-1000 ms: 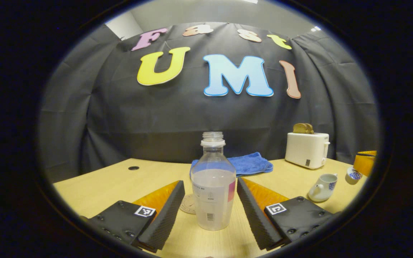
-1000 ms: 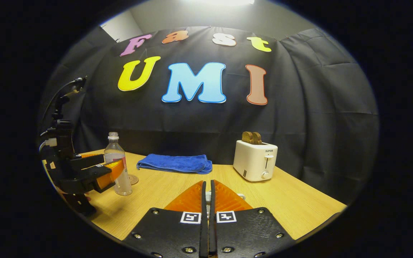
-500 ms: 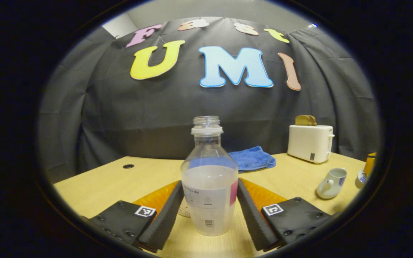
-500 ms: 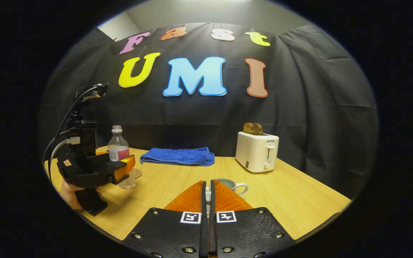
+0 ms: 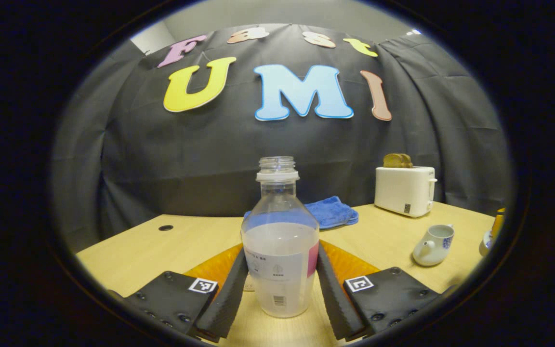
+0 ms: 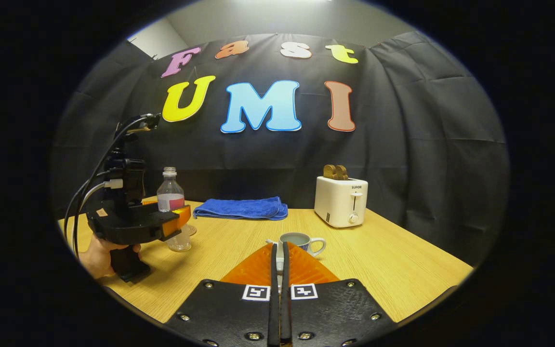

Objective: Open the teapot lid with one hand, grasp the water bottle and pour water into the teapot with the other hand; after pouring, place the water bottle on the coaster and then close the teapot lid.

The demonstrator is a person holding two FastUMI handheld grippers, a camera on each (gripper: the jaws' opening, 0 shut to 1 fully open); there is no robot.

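Fingers (image 5: 231, 299) of the left gripper (image 5: 280, 308) press both sides of the bottle (image 5: 280, 246), which stands uncapped and about half full on the table (image 5: 162, 250); its white label carries small print too fine to read, beside a pink patch. A coaster (image 5: 247, 287) peeks out just behind the bottle's base. Right gripper (image 6: 279, 250) fingers are together, pinching something small and white that I cannot identify, right in front of the lidless teapot (image 6: 301, 241). Farther back lie a blue towel (image 6: 241, 208) and a white toaster (image 6: 341, 201) holding bread, with dark lettering on its front.
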